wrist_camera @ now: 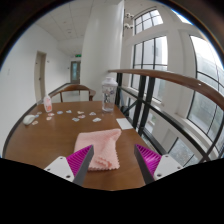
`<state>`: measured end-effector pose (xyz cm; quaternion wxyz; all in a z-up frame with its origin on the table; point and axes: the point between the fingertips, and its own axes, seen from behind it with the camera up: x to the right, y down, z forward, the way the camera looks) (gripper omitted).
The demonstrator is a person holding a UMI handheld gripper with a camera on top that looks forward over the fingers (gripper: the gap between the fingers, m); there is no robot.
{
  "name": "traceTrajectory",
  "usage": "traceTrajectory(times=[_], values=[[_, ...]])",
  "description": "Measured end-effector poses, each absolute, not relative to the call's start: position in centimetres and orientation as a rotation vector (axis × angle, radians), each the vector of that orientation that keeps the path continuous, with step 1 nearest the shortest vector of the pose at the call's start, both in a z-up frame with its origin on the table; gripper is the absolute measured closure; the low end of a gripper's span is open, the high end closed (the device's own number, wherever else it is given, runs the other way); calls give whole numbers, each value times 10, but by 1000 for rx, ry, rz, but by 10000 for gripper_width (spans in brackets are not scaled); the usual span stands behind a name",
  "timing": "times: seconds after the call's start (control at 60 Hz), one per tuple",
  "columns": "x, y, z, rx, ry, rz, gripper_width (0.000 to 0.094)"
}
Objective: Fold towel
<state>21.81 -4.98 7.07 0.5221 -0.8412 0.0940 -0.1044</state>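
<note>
The pink towel point(101, 145) is judged soft, light and limp; a corner is best pinched. The gripper point(115, 160) is held open, with nothing grasped.

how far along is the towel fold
The pink towel already lies on the wooden table in a compact, roughly rectangular shape, so it looks at least partly folded. Nothing is in hand: the tool is open, fingers either side of the towel's near edge. Any further folds remain.
</note>
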Motion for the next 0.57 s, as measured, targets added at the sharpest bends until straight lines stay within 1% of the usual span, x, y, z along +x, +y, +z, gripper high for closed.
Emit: traceTrajectory(times=[0.133,0.267,0.4,0.567], values=[[182,-93,97,-1956,183,-175,84],[154,-132,114,-1918,127,-152,85],[145,-159,121,-1892,72,-174,87],[151,-172,118,-1884,95,-140,99]])
